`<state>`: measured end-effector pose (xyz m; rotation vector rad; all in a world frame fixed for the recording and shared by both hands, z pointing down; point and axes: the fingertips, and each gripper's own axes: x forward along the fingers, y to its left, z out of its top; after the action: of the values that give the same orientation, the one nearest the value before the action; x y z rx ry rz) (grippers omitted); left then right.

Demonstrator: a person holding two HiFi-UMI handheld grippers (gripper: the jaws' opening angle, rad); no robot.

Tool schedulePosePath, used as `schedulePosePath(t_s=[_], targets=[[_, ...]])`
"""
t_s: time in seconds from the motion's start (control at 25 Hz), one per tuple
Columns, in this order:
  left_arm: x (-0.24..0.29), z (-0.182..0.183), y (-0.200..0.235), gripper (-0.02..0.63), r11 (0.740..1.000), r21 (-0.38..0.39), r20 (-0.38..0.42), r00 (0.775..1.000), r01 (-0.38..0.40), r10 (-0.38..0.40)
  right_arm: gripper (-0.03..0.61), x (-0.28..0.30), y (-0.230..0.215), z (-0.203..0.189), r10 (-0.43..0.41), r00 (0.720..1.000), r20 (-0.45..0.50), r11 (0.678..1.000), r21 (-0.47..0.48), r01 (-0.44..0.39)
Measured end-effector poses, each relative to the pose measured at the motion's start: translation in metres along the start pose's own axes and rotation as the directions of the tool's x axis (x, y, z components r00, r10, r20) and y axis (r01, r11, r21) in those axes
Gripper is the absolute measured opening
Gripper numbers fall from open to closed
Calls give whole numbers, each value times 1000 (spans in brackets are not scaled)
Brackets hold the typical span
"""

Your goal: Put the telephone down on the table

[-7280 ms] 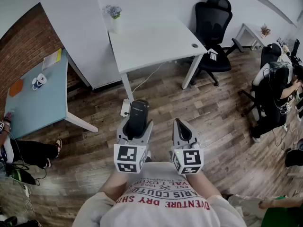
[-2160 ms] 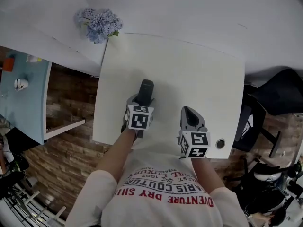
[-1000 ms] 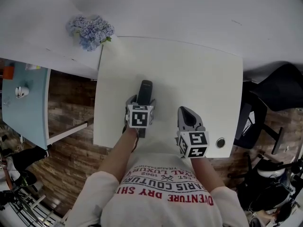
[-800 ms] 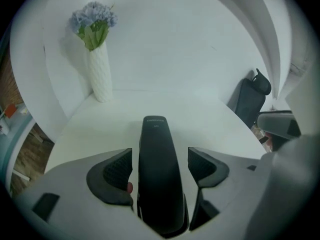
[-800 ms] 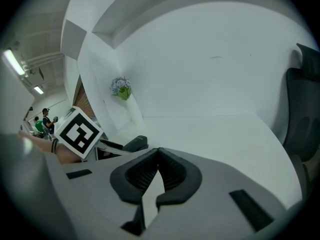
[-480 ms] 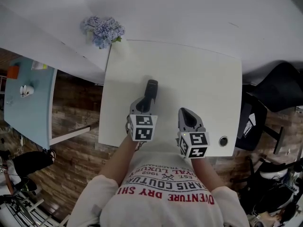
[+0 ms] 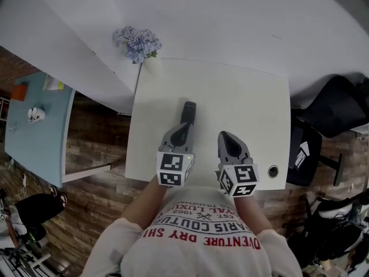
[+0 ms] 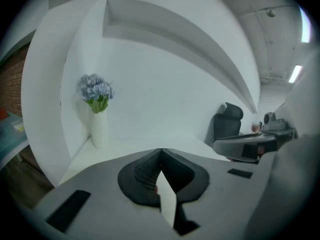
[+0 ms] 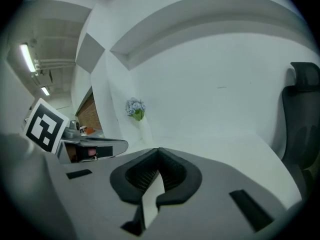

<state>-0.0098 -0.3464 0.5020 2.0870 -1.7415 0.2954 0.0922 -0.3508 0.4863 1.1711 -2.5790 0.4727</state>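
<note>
Left claw (image 7: 182,129) hanging over white bench (image 7: 248,108), jaws just closing, now meeting tip to tip, nothing between them. Right claw (image 7: 226,137) hovering beside it, jaws also sitting together, empty. Black telephone (image 7: 188,112) lying flat on bench, released, showing just ahead of left claw tip in head view. Flower vase (image 7: 140,44) standing at bench's far left corner.
</note>
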Motion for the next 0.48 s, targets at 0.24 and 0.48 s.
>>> schedulePosePath(t_s=[0.24, 0.48], targets=[[-40, 50, -13, 25, 999, 38, 195, 980, 32, -39, 17, -20, 13, 42, -10, 987, 158, 998, -55, 19], [-54, 69, -6, 25, 999, 11, 235, 971, 35, -37, 17, -27, 23, 55, -29, 982, 189, 990, -133, 55]])
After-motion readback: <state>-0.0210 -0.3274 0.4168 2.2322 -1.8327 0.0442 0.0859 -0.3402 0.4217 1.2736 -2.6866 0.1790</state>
